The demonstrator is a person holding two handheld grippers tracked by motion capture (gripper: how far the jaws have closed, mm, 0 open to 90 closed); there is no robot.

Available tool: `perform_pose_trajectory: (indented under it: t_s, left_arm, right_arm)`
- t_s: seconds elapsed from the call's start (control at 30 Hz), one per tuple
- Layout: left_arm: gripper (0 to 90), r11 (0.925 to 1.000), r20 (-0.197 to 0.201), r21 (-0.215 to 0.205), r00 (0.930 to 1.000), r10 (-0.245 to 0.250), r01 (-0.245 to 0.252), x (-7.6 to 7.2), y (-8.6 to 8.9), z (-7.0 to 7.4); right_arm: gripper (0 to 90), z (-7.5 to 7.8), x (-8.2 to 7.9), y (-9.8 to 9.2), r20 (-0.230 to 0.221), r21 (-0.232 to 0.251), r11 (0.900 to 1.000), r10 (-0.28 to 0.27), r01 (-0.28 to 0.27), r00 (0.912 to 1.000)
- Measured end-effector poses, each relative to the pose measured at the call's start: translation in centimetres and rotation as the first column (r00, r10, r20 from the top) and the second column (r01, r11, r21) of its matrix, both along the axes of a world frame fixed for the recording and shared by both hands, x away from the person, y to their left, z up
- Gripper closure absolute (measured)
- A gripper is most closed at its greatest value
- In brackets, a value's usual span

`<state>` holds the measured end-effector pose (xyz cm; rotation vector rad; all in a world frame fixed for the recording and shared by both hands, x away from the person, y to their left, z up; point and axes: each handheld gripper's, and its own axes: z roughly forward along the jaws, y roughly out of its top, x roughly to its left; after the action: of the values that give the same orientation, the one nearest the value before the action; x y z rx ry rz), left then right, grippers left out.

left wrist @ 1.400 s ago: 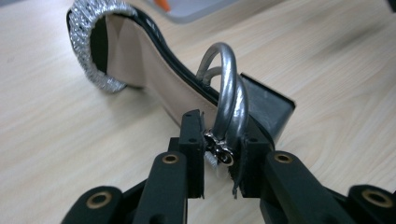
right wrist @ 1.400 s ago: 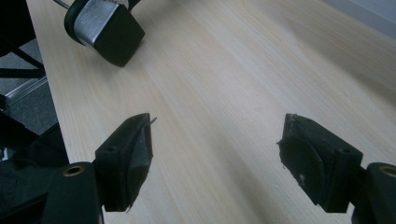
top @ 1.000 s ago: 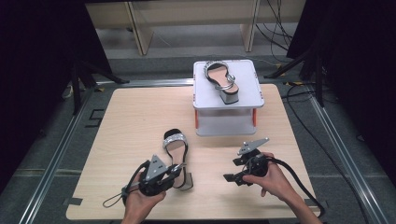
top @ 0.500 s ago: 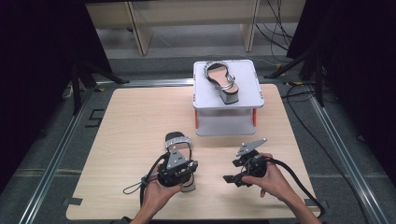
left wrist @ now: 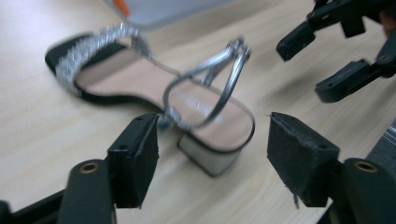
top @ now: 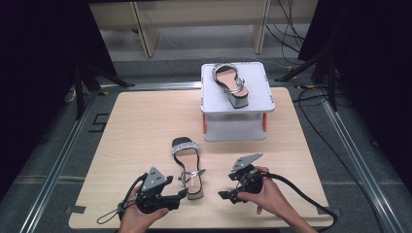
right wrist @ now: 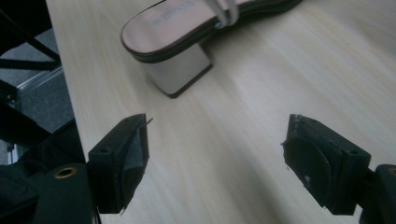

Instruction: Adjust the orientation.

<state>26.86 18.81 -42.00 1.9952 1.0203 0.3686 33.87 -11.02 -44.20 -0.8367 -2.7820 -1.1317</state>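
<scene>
A block-heeled sandal with a glittery toe strap lies on the wooden table, heel toward me. My left gripper is at its heel from the left. In the left gripper view the jaws have just been opening and stand wide, with the sandal's heel just ahead of them and untouched by the pads. My right gripper hovers to the right of the heel. Its jaws have just been opening further, with bare table between them and the heel beyond. A matching sandal rests on a white stand.
The white stand on short red legs sits at the table's back right. A metal rail frames the table. Cables trail from the right gripper across the front right corner. The right gripper shows at the left gripper view's top right.
Half a second ago my left gripper was on the sandal's heel; it has since drawn back to the left with its jaws now open. My right gripper has shifted slightly left.
</scene>
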Motion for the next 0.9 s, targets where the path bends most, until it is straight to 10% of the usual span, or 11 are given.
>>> perform_pose_trajectory:
  t_s: [0.33,0.9]
  left_arm:
    - [44.4,0.9969,-0.069,0.040,0.9955,-0.064,0.067,0.1,-1.0,-4.0]
    - [44.4,0.9786,-0.030,0.084,0.9821,-0.186,0.188,2.3,-6.7,-4.5]
  right_arm:
    - [22.4,-0.3,-0.3,0.9,0.008,-0.029,0.999,0.025,-0.025,0.9997]
    - [23.2,0.9,0.8,-1.4,-0.003,-0.009,0.998,-0.064,0.064,0.9979]
